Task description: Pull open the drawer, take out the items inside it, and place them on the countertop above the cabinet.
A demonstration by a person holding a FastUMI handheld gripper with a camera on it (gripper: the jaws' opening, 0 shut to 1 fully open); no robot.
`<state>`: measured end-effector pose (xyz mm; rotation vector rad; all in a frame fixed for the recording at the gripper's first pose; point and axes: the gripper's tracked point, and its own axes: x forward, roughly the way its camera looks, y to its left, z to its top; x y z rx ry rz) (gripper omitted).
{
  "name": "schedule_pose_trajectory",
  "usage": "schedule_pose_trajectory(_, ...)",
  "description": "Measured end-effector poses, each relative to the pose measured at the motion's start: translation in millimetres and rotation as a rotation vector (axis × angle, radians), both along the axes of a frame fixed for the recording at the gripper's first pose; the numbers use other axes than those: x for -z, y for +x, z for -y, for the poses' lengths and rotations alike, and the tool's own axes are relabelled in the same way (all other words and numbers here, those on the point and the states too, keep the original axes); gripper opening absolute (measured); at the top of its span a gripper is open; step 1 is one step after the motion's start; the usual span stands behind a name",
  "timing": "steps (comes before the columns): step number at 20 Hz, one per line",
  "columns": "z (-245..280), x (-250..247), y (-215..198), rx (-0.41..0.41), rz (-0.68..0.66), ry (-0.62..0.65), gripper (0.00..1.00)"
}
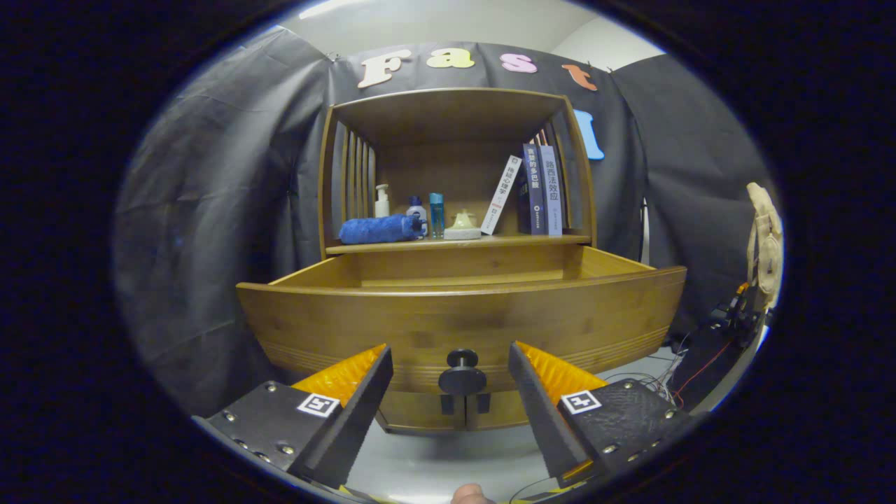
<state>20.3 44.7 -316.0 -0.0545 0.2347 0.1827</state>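
claw (pixel 451 364) spread wide, nothing held, fingers touching nothing. a fingertip of the person's hand (pixel 470 494) peeks in at the very bottom, between the finger bases

drawer knob (pixel 462 374) sits in the gap between the two fingers, just ahead of the tips, clear air on both sides of it. light floor (pixel 448 462) visible below, between the fingers

drawer (pixel 462 315) is pulled out toward the claw, front panel right behind the knob and wider than the finger spread on both sides. top edge of the front panel blocks the view down inside: only the upper part of the inner side walls and back wall show, drawer bottom hidden, so can't tell what's in it. below the drawer a bit of the cabinet (pixel 455 413) with two small dark handles (pixel 465 403), mostly covered by the fingers

desk (pixel 462 243) above the drawer: only its front edge shows, as a thin strip. along it from left corner to right: rolled blue towel (pixel 381 229), white pump bottle (pixel 381 201) behind it, small blue-capped bottle (pixel 417 208), tall blue bottle (pixel 437 214), a pale small object (pixel 463 225) on a base, hard to make out, one white book (pixel 502 194) leaning, then upright dark books (pixel 542 189) against the right side. not much free strip along the front edge; slatted side walls and a wooden top box it in

off to the right of the drawer: tangle of cables (pixel 693 371) on the floor, a beige thing (pixel 764 245) hanging, cut off at the side
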Motion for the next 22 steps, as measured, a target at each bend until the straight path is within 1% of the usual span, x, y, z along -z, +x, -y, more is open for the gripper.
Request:
schedule_pose_trajectory(3, 6.6, 2.5, 13.8, 0.030, 0.001, 0.017, 0.99)
schedule_pose_trajectory(5, 3.2, 3.3, 23.7, 0.030, -0.004, 0.046, 0.99)
schedule_pose_trajectory(8, 14.1, -3.3, 37.9, 0.060, 0.023, 0.066, 0.99)
schedule_pose_trajectory(10, 11.7, -1.8, 34.6, 0.063, 0.038, 0.077, 0.99)
schedule_pose_trajectory(13, 12.2, -0.9, 39.7, 0.062, 0.062, 0.039, 0.98)
schedule_pose_trajectory(18, 14.2, -1.4, 49.6, 0.039, 0.068, 0.058, 0.99)
schedule_pose_trajectory(22, 12.5, -0.6, 58.1, 0.039, 0.076, 0.056, 0.99)
